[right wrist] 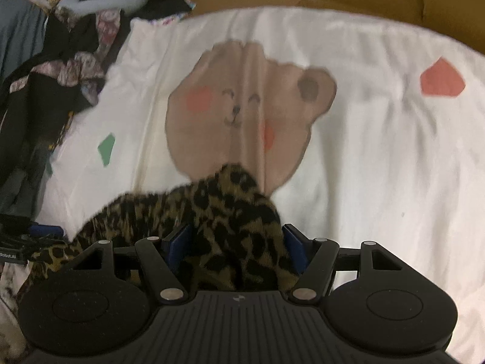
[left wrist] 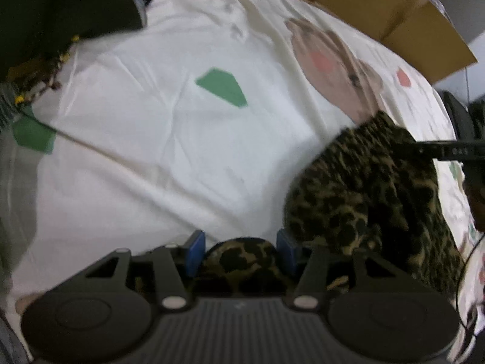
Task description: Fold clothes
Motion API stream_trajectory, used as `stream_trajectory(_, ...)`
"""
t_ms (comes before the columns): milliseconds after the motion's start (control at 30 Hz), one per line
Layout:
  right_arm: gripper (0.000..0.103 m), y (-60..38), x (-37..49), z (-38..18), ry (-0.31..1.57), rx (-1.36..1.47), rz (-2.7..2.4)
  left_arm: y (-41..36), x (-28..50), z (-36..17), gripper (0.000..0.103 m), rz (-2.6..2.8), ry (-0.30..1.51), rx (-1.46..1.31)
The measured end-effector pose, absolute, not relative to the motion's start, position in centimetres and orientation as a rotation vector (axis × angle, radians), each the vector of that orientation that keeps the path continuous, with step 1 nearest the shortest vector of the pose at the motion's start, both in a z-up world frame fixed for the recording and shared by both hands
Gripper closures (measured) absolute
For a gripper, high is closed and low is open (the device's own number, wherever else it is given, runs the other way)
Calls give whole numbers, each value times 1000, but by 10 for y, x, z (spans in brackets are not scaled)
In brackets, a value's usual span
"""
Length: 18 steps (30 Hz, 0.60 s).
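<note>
A leopard-print garment (right wrist: 212, 221) lies bunched on a white bedsheet (left wrist: 157, 151) printed with a bear face (right wrist: 242, 112) and coloured shapes. The left gripper (left wrist: 241, 250) has its blue pads spread, with a fold of the garment between them. The right gripper (right wrist: 236, 242) pinches a thick bunch of it. Dark clothes (right wrist: 45, 85) are heaped beside.

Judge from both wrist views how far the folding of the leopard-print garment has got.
Done: nothing looks folded. In hand: the leopard-print garment lies bunched between the right gripper and left gripper over the white sheet. Left: spreading, folding, and the clothes pile.
</note>
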State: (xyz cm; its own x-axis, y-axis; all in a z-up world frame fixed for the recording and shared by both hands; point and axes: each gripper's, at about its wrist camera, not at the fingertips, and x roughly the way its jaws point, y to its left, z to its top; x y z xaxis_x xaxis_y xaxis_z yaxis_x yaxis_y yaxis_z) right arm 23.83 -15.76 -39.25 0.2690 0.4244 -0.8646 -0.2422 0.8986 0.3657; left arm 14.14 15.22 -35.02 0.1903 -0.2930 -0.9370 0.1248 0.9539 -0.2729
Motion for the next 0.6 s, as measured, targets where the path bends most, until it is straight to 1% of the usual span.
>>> stream_trajectory(33,33,-156,236,-393,1226,159,461,152,139,-351,46,-303,1361,-150)
stream_trajectory(67,44,-156,233,-392,1224,143,465,151,137,-352,46,-310,1374,-154)
stream_trajectory(100,62,-156,229,-391,1220,127,467,151,134,-353,46,-318,1386,-157)
stream_trajectory(133,71,-157,226,-389,1218,119,464,150,132,-353,46,-329,1398,-159)
stream_trajectory(167,84,-159,224,-388,1216,112,461,149,131,-353,46,-342,1410,-160)
stream_trajectory(200,91,-162,221,-386,1213,115,461,148,129,-353,46,-358,1422,-161)
stream_trajectory(300,96,-175,214,-379,1203,141,457,144,123,-351,46,-402,1449,-164)
stream_trajectory(600,101,-210,184,-364,1177,181,389,132,116,-357,46,-437,1449,-124)
